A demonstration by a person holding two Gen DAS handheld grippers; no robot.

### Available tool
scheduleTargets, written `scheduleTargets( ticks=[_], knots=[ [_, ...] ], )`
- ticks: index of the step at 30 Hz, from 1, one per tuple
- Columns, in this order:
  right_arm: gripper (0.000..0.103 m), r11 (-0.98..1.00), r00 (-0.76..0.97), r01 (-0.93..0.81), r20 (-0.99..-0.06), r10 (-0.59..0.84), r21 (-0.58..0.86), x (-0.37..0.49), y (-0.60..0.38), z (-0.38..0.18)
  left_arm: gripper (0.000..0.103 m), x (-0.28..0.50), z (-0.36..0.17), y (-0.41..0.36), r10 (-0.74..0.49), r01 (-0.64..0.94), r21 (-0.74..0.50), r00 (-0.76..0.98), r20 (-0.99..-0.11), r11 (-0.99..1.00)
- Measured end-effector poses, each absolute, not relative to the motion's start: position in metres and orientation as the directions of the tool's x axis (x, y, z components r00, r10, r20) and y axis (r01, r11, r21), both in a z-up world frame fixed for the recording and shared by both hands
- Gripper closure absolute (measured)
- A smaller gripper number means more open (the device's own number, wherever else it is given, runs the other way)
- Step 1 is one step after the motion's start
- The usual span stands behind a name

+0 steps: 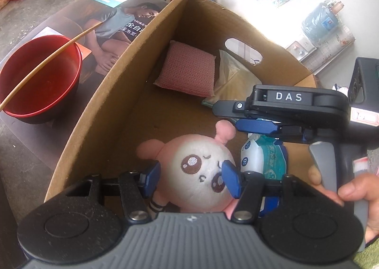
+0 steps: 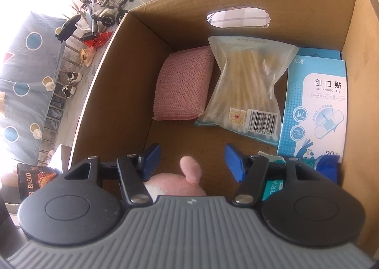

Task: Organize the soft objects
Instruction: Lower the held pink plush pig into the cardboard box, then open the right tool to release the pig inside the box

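A: Plush (image 1: 199, 169) first. I have my left gripper (image 1: 190, 179) closed on its round white face, one blue pad on each cheek, low inside the cardboard box (image 1: 113, 93) near the front wall.

B: And your right?

A: My right gripper (image 2: 191, 162) hangs over the plush's pink ear (image 2: 190, 170) with its jaws partly apart and nothing between the pads. No grip there.

B: How far along are we?

A: Mostly packed, I'd say. The pink sponge (image 2: 182, 86) sits in the far corner, the cotton swab bag (image 2: 246, 89) beside it, the plaster box (image 2: 312, 105) against the right wall, and a tissue pack (image 1: 263, 157) just beside the plush.

B: What's left?

A: Letting the plush go. I can't tell whether it rests on the box floor.
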State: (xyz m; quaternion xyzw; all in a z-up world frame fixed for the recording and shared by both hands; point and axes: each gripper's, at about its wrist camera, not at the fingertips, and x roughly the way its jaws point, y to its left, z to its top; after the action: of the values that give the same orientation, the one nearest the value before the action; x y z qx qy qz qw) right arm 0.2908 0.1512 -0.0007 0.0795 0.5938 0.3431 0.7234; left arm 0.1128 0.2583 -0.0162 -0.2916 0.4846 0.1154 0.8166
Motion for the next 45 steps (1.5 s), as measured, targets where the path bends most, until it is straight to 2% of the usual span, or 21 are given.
scheduleTargets(
  ticks=[8,10,12,14,19,28,31,32,36,45],
  knots=[
    [0.054,0.700,-0.004,-0.404,-0.767,0.642,0.588,0.279,0.153,-0.003,0.045,0.108,-0.019,0.260,-0.105,-0.474,-0.375,0.503,-0.858,0.797],
    [0.060,0.696,-0.011,-0.407,-0.765,0.644,0.591,0.275,0.152,-0.004,0.045,0.107,-0.020,0.261,-0.109,-0.477,-0.379,0.500,-0.859,0.793],
    [0.078,0.700,-0.014,-0.409,-0.771,0.637,0.585,0.273,0.151,-0.006,0.045,0.106,-0.022,0.261,-0.116,-0.478,-0.386,0.501,-0.858,0.789],
    [0.090,0.704,-0.003,-0.417,-0.776,0.631,0.575,0.272,0.149,-0.007,0.045,0.106,-0.022,0.260,-0.117,-0.478,-0.388,0.502,-0.857,0.788],
    [0.093,0.709,0.064,-0.453,-0.774,0.630,0.540,0.267,0.141,0.002,0.045,0.109,-0.023,0.258,-0.117,-0.479,-0.388,0.502,-0.857,0.788],
    [0.093,0.765,0.200,-0.469,-0.791,0.578,0.440,0.283,0.118,0.020,0.045,0.112,-0.018,0.253,-0.121,-0.468,-0.402,0.523,-0.844,0.787],
    [0.089,0.778,0.218,-0.464,-0.797,0.563,0.423,0.282,0.114,0.017,0.044,0.110,-0.013,0.249,-0.113,-0.458,-0.401,0.536,-0.836,0.793],
    [0.086,0.779,0.222,-0.459,-0.794,0.565,0.426,0.282,0.112,0.017,0.042,0.109,-0.010,0.248,-0.112,-0.453,-0.404,0.544,-0.831,0.795],
    [0.061,0.765,0.254,-0.450,-0.755,0.604,0.461,0.276,0.101,0.027,0.041,0.103,0.004,0.237,-0.086,-0.421,-0.392,0.585,-0.806,0.818],
    [0.051,0.718,0.446,-0.450,-0.563,0.695,0.531,0.224,0.009,0.080,0.037,0.091,0.044,0.180,-0.059,-0.280,-0.338,0.686,-0.725,0.899]
  ],
)
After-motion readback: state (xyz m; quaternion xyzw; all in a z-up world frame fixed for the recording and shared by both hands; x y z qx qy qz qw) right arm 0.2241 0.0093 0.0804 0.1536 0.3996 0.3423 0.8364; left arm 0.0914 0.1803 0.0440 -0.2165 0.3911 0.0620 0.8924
